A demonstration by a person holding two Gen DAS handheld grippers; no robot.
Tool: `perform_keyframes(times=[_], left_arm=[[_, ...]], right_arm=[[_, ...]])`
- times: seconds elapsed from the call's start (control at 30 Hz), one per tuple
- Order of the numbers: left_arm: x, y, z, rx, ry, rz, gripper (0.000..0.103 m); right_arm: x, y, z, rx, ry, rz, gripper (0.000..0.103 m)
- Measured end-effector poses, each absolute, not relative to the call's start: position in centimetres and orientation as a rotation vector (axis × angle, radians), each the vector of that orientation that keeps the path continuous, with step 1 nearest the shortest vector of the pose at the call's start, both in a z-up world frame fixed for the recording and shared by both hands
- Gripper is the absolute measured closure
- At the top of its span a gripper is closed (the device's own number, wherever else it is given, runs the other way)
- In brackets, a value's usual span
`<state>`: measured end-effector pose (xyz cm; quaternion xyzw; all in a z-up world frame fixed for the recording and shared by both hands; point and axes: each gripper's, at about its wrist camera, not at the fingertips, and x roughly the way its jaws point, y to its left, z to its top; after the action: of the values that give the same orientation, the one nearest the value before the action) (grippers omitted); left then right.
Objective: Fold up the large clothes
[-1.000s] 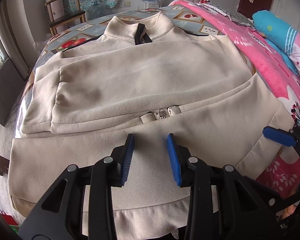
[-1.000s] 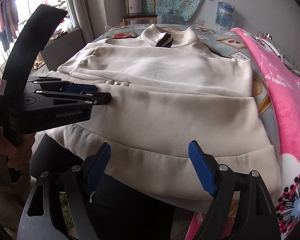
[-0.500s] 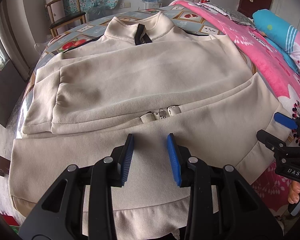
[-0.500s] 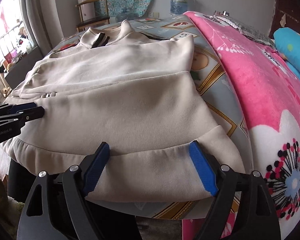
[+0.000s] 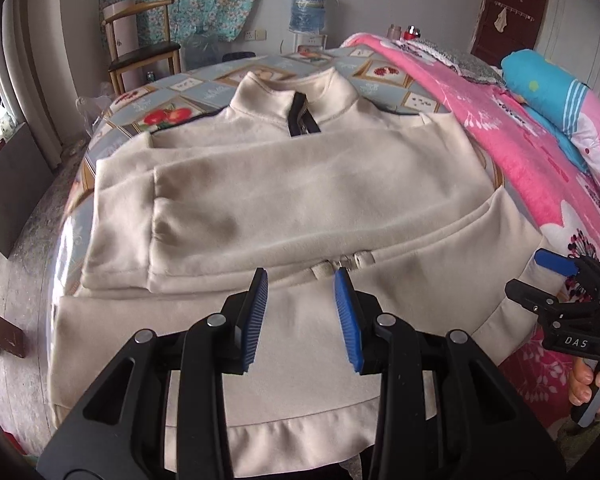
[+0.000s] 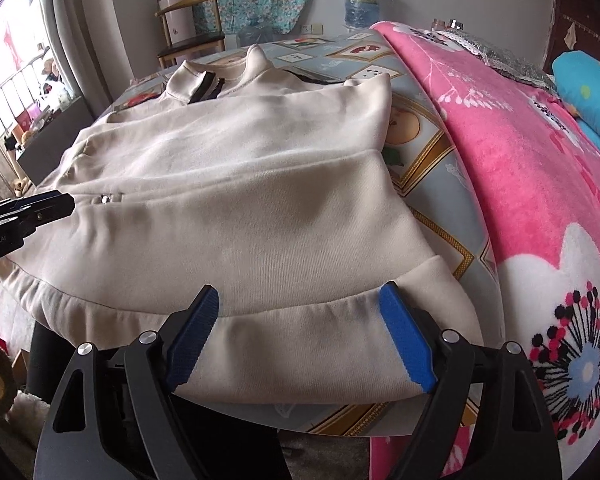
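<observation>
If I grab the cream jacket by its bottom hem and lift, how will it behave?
The cream jacket will probably drape limply: it lies flat and soft. Its folded sleeves rest loose on top, so they may slide off. The thick fleece-like cloth should grip the right gripper pads well.

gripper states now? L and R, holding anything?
Left gripper: open, narrow gap, nothing between the pads, above the jacket.
Right gripper: open wide over the jacket hem, not gripping it.
</observation>
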<state>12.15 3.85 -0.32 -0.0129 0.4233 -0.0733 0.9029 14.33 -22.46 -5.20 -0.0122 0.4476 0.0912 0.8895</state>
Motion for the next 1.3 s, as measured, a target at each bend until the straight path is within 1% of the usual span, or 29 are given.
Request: perform_keyframes(times=[0.03,0.07,0.13,0.2,0.27,0.3,0.37,0.53,0.63,0.7,0.87,1.1,1.2,1.3], left_arm=[[12.5,4.5,0.5,-0.022,0.862,-0.146,0.068],[12.9,5.2,1.3,-0.016,0.852,-0.142,0.063],[14.3,6.4,3.0,-0.010,0.837,-0.143,0.059],[16.4,7.5,4.5,-0.011,0.835,-0.146,0.055],[19.0,8.5,5.7,-0.033,0.853,-0.144,0.049],[20.5,9.0,6.1,-0.053,0.865,-0.148,0.048],[23.4,9.7,6.8,-0.097,0.882,-0.175,0.040],[31.7,10.1,6.6,-0.148,0.930,-0.155,0.030],[37.2,10.2,5.1,-0.230,0.996,-0.135,0.030],[40.3,10.3,3.7,-0.276,1.036,-0.112,0.030],[45.3,8.3,0.2,-0.185,1.120,-0.036,0.030],[47.8,7.3,-3.2,-0.095,1.204,0.025,0.030],[48.1,7.2,-3.7,-0.052,1.217,0.038,0.030],[47.6,7.0,-3.3,-0.014,1.227,0.017,0.030]], right_arm=[[14.8,-22.4,-4.3,-0.023,0.917,0.198,0.022],[15.4,-22.3,-3.4,-0.026,0.904,0.204,0.022],[17.0,-21.9,-1.3,-0.034,0.877,0.222,0.022],[19.1,-21.3,0.7,-0.030,0.856,0.249,0.022],[21.8,-20.5,2.5,-0.006,0.848,0.292,0.022],[23.4,-20.1,3.2,0.010,0.850,0.312,0.022],[26.7,-19.2,4.3,0.038,0.864,0.348,0.022],[35.6,-16.0,4.9,0.030,0.926,0.376,0.022],[40.7,-14.0,3.9,-0.015,0.969,0.356,0.022],[44.2,-13.1,2.4,-0.011,1.037,0.328,0.022],[50.7,-11.7,-1.8,-0.022,1.209,0.253,0.022],[55.2,-10.7,-5.6,-0.090,1.377,0.195,0.022],[55.6,-10.8,-6.7,-0.102,1.444,0.190,0.022],[54.7,-11.1,-6.4,-0.109,1.480,0.234,0.022]])
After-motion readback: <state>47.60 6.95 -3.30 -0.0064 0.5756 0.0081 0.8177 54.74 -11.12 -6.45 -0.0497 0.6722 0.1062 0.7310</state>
